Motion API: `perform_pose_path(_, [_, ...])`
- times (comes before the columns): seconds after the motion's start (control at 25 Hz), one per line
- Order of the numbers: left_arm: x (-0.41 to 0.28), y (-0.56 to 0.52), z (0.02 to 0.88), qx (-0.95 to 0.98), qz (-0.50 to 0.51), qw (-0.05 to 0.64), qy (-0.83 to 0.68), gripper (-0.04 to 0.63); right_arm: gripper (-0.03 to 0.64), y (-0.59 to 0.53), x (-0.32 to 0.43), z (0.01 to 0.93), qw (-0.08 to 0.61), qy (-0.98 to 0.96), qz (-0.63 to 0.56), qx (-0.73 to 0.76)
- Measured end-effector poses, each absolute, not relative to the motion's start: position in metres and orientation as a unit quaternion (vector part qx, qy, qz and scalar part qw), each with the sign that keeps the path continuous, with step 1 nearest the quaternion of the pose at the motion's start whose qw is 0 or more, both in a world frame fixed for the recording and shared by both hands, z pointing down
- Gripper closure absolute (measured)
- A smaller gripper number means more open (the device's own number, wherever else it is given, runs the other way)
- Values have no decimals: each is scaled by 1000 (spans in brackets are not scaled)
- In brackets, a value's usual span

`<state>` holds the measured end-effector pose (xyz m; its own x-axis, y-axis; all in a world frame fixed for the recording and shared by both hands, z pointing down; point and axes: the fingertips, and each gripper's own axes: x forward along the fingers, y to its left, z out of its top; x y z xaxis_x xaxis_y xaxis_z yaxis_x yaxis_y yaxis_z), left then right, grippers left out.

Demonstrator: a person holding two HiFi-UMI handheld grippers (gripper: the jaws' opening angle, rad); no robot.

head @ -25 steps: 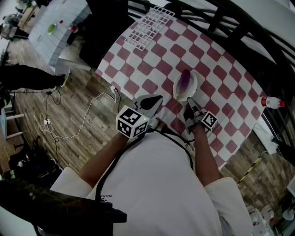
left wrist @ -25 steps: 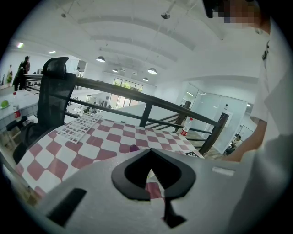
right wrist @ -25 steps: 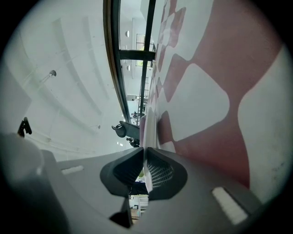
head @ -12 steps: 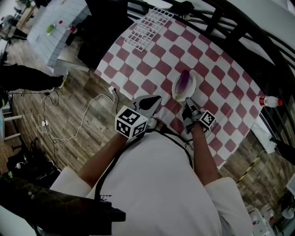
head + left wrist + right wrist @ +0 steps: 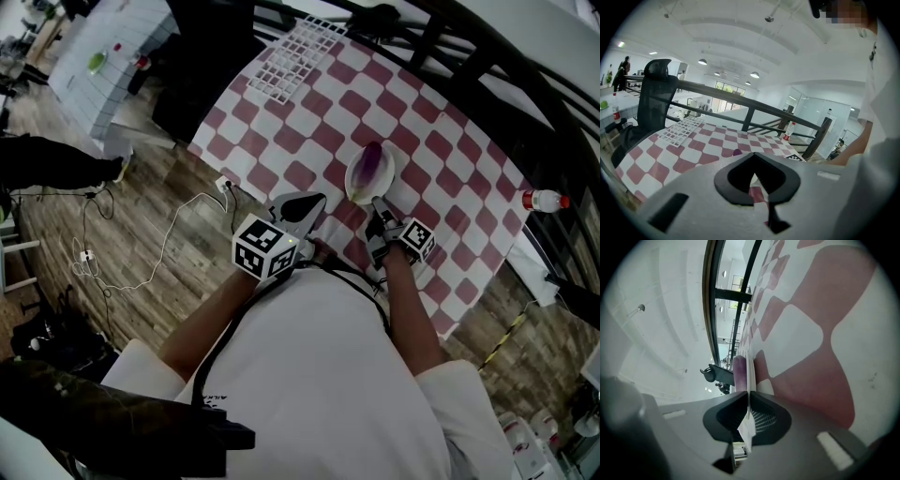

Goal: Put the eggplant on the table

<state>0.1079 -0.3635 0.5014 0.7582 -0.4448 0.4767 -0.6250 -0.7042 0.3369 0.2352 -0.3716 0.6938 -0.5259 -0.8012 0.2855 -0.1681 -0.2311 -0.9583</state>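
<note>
A purple eggplant (image 5: 372, 160) lies on a white plate (image 5: 362, 184) on the red-and-white checked table (image 5: 300, 131). My right gripper (image 5: 376, 206) grips the plate's near rim, and its jaws are still closing on it. In the right gripper view the plate (image 5: 750, 373) runs edge-on between the jaws of the right gripper (image 5: 748, 398), with the eggplant (image 5: 739, 372) just beyond. My left gripper (image 5: 312, 200) hovers at the table's near edge, left of the plate, shut and holding nothing. The left gripper view shows the left gripper (image 5: 753, 174) with its jaws together and the eggplant (image 5: 737, 152) small beyond it.
A white grid rack (image 5: 296, 52) lies at the table's far left end. A bottle with a red cap (image 5: 541, 200) lies at the right edge. A dark railing (image 5: 754, 107) borders the far side. A cable (image 5: 169, 244) trails on the wooden floor to the left.
The right gripper and the plate have shifted slightly left in the head view, with the rim still between the jaws. The left gripper has stayed still.
</note>
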Motion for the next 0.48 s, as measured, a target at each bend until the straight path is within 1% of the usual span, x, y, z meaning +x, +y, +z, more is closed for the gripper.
perform_pose_path(0.4, [99,-365,498,908,173,247,-290,591,591,-369,234,702,203,548,-662,-470])
perform_pose_path(0.48, [97,-364,497,910,171,247,-288,591,549,-369,232,702,196,547,-660,-476])
